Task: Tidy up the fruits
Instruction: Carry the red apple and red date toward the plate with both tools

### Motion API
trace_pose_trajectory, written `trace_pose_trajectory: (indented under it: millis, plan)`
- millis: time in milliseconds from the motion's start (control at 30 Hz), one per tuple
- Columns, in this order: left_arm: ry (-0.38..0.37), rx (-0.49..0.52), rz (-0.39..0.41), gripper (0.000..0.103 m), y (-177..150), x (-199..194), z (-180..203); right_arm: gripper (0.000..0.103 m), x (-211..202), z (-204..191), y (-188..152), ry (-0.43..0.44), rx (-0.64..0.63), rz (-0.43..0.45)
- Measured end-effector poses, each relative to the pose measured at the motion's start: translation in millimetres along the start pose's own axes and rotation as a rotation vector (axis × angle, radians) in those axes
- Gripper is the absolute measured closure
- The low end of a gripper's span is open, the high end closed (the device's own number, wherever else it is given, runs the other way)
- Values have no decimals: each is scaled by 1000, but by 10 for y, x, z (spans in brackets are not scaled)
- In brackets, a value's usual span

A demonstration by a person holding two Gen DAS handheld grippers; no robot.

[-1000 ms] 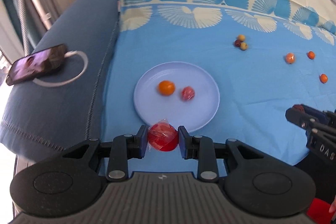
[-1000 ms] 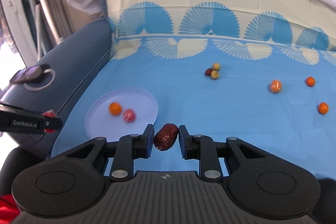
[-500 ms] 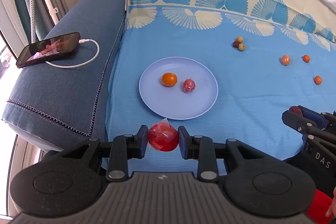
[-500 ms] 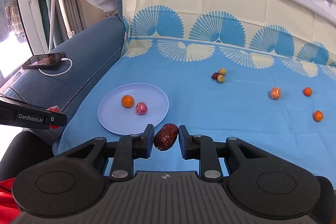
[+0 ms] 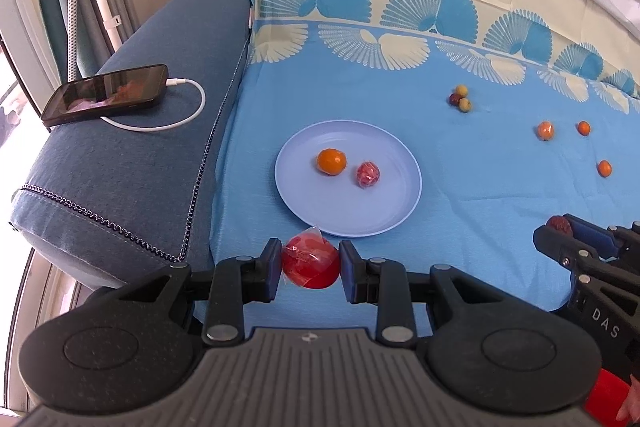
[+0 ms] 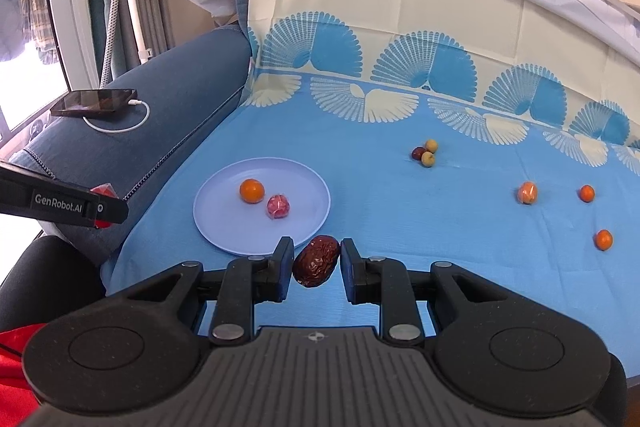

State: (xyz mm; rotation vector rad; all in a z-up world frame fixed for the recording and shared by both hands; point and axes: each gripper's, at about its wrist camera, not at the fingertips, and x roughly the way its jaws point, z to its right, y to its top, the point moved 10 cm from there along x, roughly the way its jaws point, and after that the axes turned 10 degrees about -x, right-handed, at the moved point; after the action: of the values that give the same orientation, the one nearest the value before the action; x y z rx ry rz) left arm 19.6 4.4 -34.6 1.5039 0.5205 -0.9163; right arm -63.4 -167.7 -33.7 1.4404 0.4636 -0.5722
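Left gripper [image 5: 311,264]: angled downward over the near edge of the cloth, jaws closed part-way on a red wrapped fruit [image 5: 310,263], both pads pressing its sides. The fruit is round with no clear long axis; a twist of clear wrapper sticks up at its top. It hangs just short of the plate's near rim.

Right gripper [image 6: 316,262]: angled downward, less steeply, jaws drawn in tight on a dried date [image 6: 316,261]. The date is wrinkled and dark brown, its long axis tilted, upper end leaning right, lower end left. It is held above the cloth beside the plate's near right rim. In the left view this gripper enters from the right edge, with a red sleeve below it.

Plate [image 5: 384,215]: pale blue, round, flat on the cloth. Holds one small orange [image 5: 331,161] and, just to its right and apart from it, one pink wrapped fruit [image 5: 368,175].

Loose fruit on cloth, well beyond the plate: a cluster of three small round fruits [image 5: 460,99], two yellowish and one dark, touching; farther right, three orange fruits [image 6: 527,192], spread apart, one of them in wrapper.

Surface: blue cloth [image 5: 480,195] with cream and blue fan border, spread over a sofa seat and up its back; grey sheet draped along the top.

Surroundings: blue sofa armrest [image 5: 132,163] at left carrying a phone [image 5: 106,94], screen up, with a white charging cable [image 5: 168,123] looped beside it. Curtains and a window frame behind the armrest; cream wall above.
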Motion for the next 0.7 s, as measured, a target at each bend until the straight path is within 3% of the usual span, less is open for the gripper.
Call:
trace_pose_trajectory:
  millis: [700]
  plan:
    - [16,-31,-12,69,159,153,-135,76,169,-25,43,12,-32,-22]
